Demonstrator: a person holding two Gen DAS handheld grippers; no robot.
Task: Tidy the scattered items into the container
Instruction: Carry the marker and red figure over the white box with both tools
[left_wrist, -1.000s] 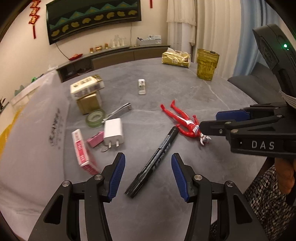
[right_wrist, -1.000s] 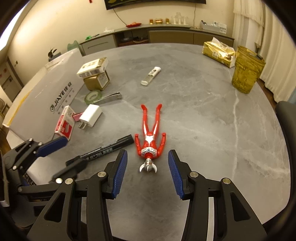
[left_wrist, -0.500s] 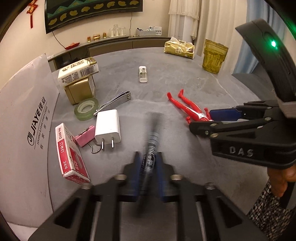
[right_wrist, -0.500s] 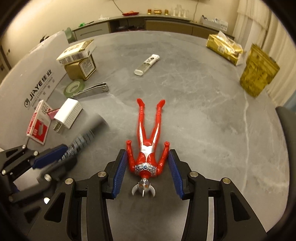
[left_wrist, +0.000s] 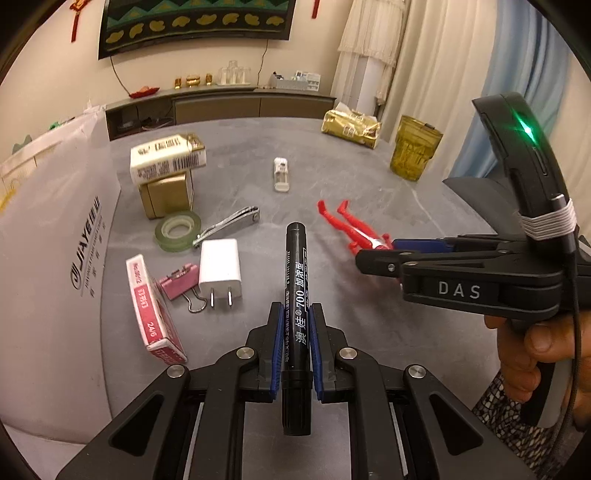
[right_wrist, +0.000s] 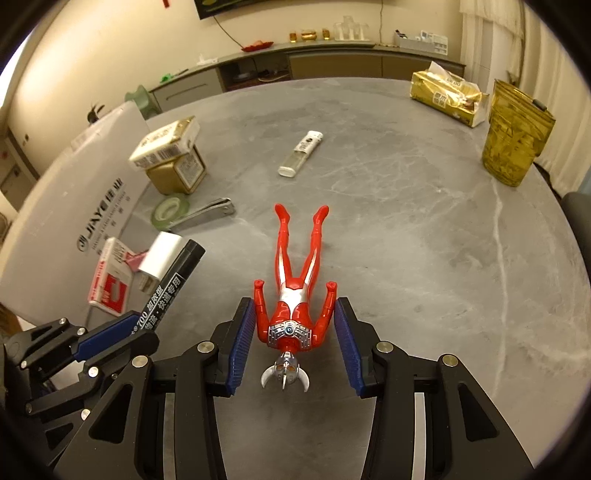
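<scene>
While the left hand-held gripper (left_wrist: 297, 343) is clamped on a black permanent marker (left_wrist: 295, 295), its blue pads pressed against the barrel from both sides, the marker points forward and appears lifted clear of the grey marble counter (right_wrist: 424, 240). The right hand-held gripper (right_wrist: 295, 341) is spread apart, its two pads standing on either side of the red and silver action figure (right_wrist: 295, 291) at shoulder height; the left pad sits just beside the figure's arm, and I cannot tell whether it touches. That figure lies flat on its back on the counter, head toward the gripper, legs pointing away.

Left of the marker lie a white USB charger plug (left_wrist: 220, 266), a pink binder clip (left_wrist: 181, 282) and a red staples box (left_wrist: 153, 314). Beyond the charger sit a roll of clear tape (left_wrist: 178, 232) and a nail clipper (left_wrist: 229, 227), with a gold tin (left_wrist: 166, 195) bearing a white packet (left_wrist: 167, 160) behind them. A white lighter (right_wrist: 301, 153) lies beyond the figure's feet. A white container lid (left_wrist: 48, 258) marked JIAYE borders the counter left of the staples box. A person's hand (left_wrist: 532, 354) grips the right tool's handle.
</scene>
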